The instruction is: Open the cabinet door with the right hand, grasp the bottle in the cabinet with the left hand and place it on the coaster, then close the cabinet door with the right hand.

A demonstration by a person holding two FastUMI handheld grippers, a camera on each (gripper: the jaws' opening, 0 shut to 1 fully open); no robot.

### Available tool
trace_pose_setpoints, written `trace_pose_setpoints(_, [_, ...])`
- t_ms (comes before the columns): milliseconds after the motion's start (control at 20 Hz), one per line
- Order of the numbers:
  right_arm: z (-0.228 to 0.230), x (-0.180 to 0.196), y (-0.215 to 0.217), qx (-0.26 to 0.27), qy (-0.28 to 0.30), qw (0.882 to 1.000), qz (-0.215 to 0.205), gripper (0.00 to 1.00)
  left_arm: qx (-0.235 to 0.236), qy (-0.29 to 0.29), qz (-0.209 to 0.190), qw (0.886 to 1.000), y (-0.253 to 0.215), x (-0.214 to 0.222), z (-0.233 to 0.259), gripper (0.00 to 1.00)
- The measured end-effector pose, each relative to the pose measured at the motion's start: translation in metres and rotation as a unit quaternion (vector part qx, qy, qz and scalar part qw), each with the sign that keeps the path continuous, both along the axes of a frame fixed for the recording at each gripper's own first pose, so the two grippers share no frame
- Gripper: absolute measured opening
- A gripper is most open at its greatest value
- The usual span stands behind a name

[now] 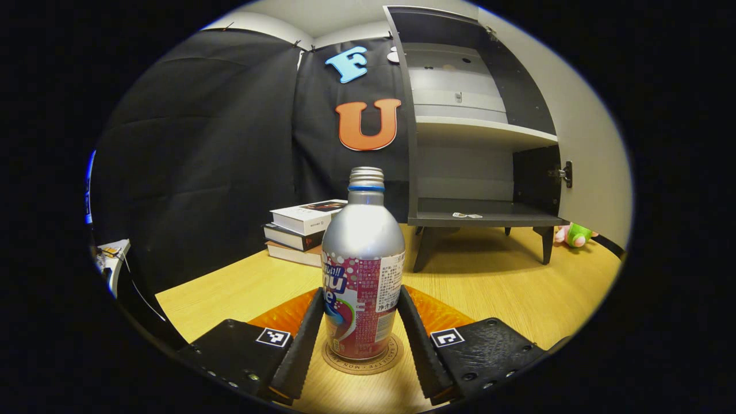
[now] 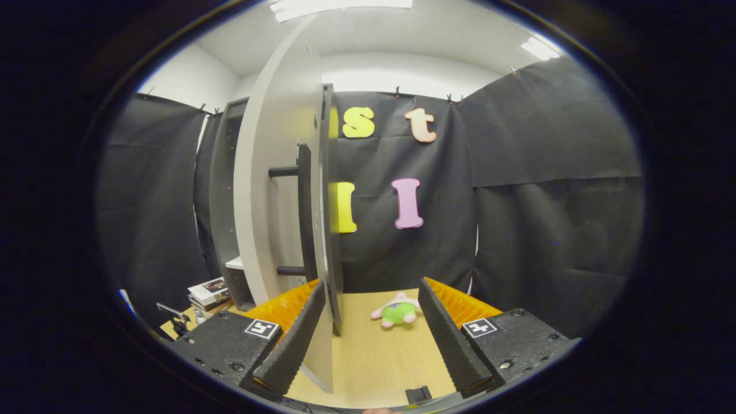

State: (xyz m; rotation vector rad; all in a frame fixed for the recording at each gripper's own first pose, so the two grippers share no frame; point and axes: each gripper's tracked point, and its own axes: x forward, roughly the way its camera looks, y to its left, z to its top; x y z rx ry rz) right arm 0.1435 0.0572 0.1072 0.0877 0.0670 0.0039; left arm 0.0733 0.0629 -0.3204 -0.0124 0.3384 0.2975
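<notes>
Since the bottle now stands on the coaster, the task is mostly done; what follows goes outward from it.

Bottle: the bottle point(image 1: 363, 270) stands upright on the coaster point(image 1: 362, 359), on the table point(image 1: 517, 287), well out of the cabinet.
Left claw: the left claw point(image 1: 361, 333) sits around the bottle's lower body, fingers close at either side; whether they press or have let go, I cannot tell.
Cabinet: the cabinet point(image 1: 477, 132) stands open behind, its lower shelf bare but for a small scrap.
Door: the door point(image 2: 276, 207) is swung wide, its edge running between the right claw's fingers.
Right claw: the right claw point(image 2: 371, 339) is spread wide, grasping nothing; the handle point(image 2: 303, 213) stands higher up, not gripped.
Done: door opened, bottle fetched and set down.
Left: releasing the bottle if it is held, then shutting the door with the right claw.
Around: books point(image 1: 305, 230) and a plush toy point(image 2: 397, 310) lie on the table, apart from the work.
</notes>
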Motion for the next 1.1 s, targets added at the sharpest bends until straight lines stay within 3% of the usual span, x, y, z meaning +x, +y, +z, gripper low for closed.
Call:
trace_pose_setpoints(400, [0.0,0.001,-0.003,-0.002,0.0,1.0,-0.005,0.99,0.001,-0.011,-0.006,1.0,-0.003,0.0,-0.007,0.75])
trace_pose_setpoints(800, [-0.001,0.002,-0.003,-0.002,-0.001,1.0,-0.004,0.98,-0.012,-0.001,-0.02,1.0,-0.01,-0.005,-0.011,0.85])
trace_pose_setpoints(950, [-0.001,0.001,-0.002,-0.001,-0.003,1.0,-0.002,0.99,-0.007,-0.018,-0.017,1.0,-0.01,-0.011,0.015,0.96])
trace_pose_setpoints(1100, [0.003,-0.002,0.0,0.004,-0.013,1.0,0.001,0.98,-0.008,-0.051,-0.015,0.999,-0.002,-0.018,0.061,0.96])
